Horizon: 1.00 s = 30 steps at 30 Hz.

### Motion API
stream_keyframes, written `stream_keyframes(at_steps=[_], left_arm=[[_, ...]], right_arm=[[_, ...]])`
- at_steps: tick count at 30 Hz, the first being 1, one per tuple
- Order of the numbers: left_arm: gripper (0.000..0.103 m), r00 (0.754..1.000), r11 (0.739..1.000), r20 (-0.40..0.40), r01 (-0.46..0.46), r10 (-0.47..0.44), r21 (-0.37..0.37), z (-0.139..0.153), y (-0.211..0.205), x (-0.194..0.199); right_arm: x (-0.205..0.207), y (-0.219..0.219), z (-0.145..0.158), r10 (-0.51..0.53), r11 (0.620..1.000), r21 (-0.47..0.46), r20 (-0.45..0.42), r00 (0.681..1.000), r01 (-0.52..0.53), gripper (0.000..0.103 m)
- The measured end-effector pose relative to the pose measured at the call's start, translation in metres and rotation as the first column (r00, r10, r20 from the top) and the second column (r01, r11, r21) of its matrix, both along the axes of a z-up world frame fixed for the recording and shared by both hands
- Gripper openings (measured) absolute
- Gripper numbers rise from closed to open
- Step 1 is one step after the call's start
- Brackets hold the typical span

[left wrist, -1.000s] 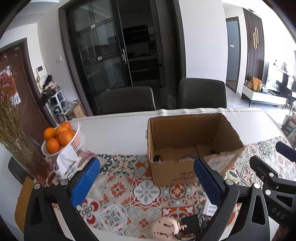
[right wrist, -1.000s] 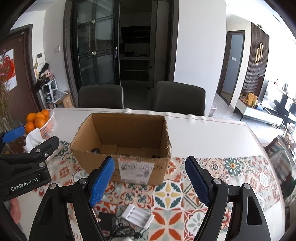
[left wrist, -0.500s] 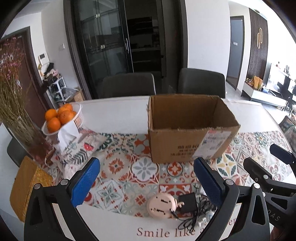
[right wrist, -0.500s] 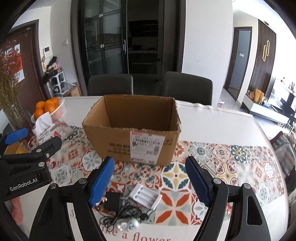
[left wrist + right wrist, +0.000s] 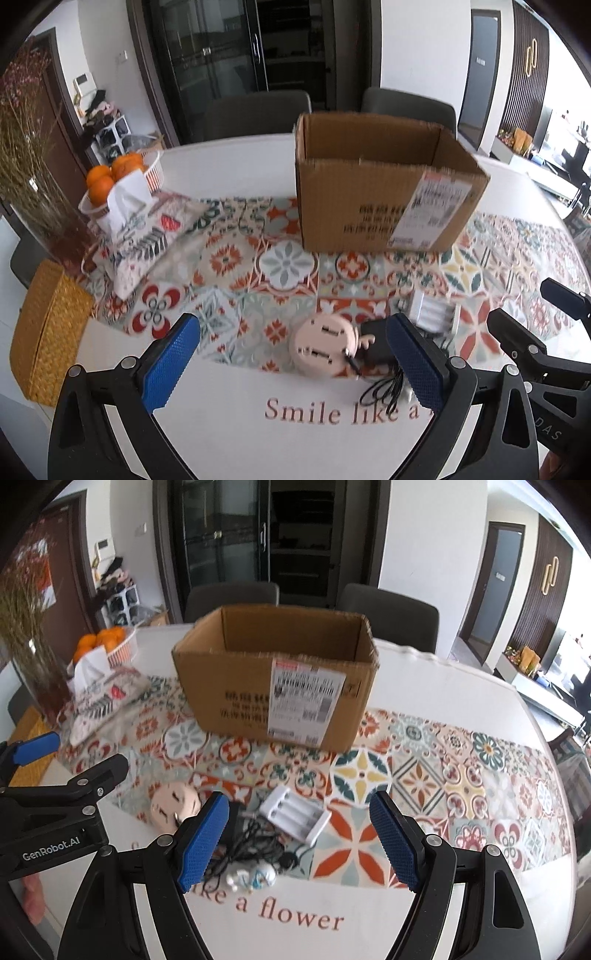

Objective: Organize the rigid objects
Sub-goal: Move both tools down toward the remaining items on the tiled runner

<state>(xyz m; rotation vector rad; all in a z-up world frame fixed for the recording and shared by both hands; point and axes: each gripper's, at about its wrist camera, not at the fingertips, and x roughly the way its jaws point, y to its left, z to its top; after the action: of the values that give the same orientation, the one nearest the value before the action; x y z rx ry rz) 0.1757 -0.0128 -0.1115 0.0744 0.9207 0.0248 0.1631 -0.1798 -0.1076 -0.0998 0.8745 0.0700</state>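
Clutter sits in a little heap at the near edge of the bench point(image 5: 424, 672), right where the patterned runner point(image 5: 417, 775) gives way to white: a pink round plug adapter point(image 5: 325, 345), a black charger block point(image 5: 375, 349) with its tangled black cable point(image 5: 255, 843), a white battery holder point(image 5: 295, 812) and, closest in, some small white earbud-like bits point(image 5: 255, 877), too blurred to name for sure. Behind them stands the cardboard box point(image 5: 280, 679), open at the top, well apart from the heap. Both tools hover above the pile, tilted down at it. The left hand-held gripper point(image 5: 291, 365) has its jaws spread wide with nothing between the pads, and the pink adapter lies in its line, just inside the right-hand blue pad. The right hand-held gripper point(image 5: 299, 838) is equally wide and empty, framing the battery holder and the cable tangle. So this reads as the approach to a pick, nothing grasped yet, the box the likely destination. Next, each one needs to drop lower and straddle a single item squarely before closing; the cable is the trap here, since it may drag its neighbours along.
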Motion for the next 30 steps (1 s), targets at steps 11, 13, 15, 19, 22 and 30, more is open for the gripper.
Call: stream_keyframes(at_steps=[11,13,15,19,22,30], left_arm=[[0.102,0.993,0.999,-0.114,-0.015,0.018,0.034,-0.044,0.002,-0.017],[0.102,0.990,0.999,-0.137,-0.020,0.024,0.031,-0.051,0.004,-0.019],[0.102,0.987,0.999,-0.157,-0.026,0.030,0.029,-0.059,0.006,-0.022],[0.102,0.981,0.999,-0.190,-0.036,0.041,0.031,-0.072,0.008,-0.025],[0.102,0.977,0.999,-0.209,-0.038,0.044,0.034,-0.079,0.009,-0.026],[0.102,0.967,0.998,-0.248,-0.052,0.060,0.041,-0.097,0.012,-0.025]], right_arm=[[-0.010,0.007,-0.043,0.063,0.998,0.008,-0.134,0.989,-0.063,0.079],[-0.010,0.008,-0.052,0.073,0.997,0.007,-0.161,0.984,-0.073,0.079],[-0.011,0.010,-0.059,0.086,0.996,0.005,-0.179,0.980,-0.086,0.079],[-0.011,0.013,-0.071,0.113,0.993,0.001,-0.208,0.972,-0.115,0.079],[-0.009,0.017,-0.081,0.133,0.991,0.007,-0.234,0.963,-0.136,0.079],[-0.003,0.020,-0.106,0.167,0.986,0.024,-0.292,0.942,-0.167,0.077]])
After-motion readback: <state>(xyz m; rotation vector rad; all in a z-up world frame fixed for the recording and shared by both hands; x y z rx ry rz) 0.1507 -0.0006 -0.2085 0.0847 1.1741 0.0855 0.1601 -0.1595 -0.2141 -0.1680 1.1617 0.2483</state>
